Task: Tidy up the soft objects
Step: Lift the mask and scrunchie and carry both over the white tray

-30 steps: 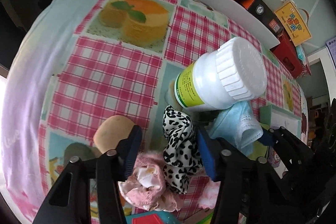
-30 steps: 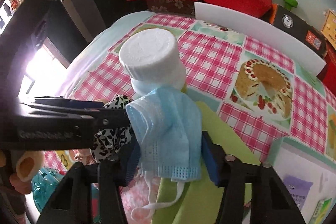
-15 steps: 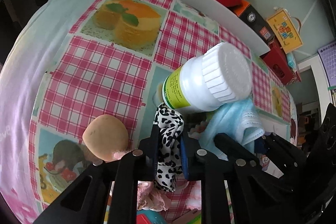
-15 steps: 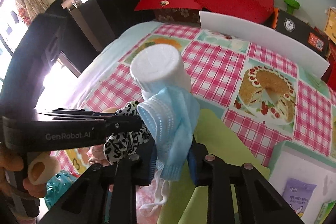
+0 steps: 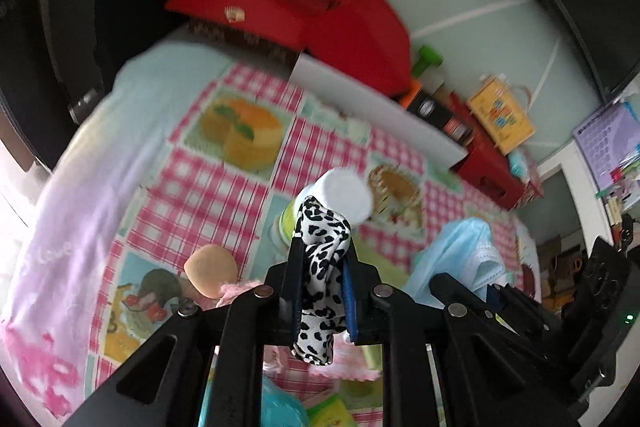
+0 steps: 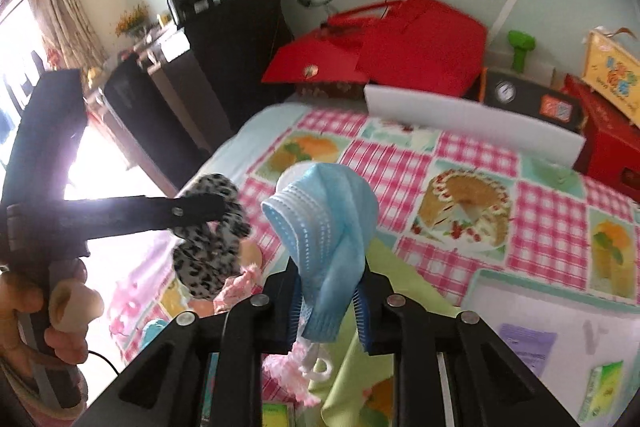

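Observation:
My left gripper (image 5: 322, 259) is shut on a black-and-white leopard-print cloth (image 5: 322, 267) and holds it above the table. The cloth also shows in the right wrist view (image 6: 212, 239), hanging from the left gripper's fingers (image 6: 192, 207). My right gripper (image 6: 328, 291) is shut on a light blue face mask (image 6: 328, 227), lifted above the table; the mask shows in the left wrist view (image 5: 460, 255) too. A fluffy pink soft item (image 6: 240, 283) lies on the table below both grippers.
A white-capped bottle (image 5: 344, 191) stands on the pink checked tablecloth (image 5: 192, 203). A tan round object (image 5: 210, 269) lies left of it. A green sheet (image 6: 400, 283) lies on the table. A white board (image 6: 472, 127) and red boxes (image 6: 400, 39) line the far edge.
Both grippers have lifted up and back from the table, each carrying its cloth: leopard cloth in the left, blue mask in the right. A second ago both were open around them.

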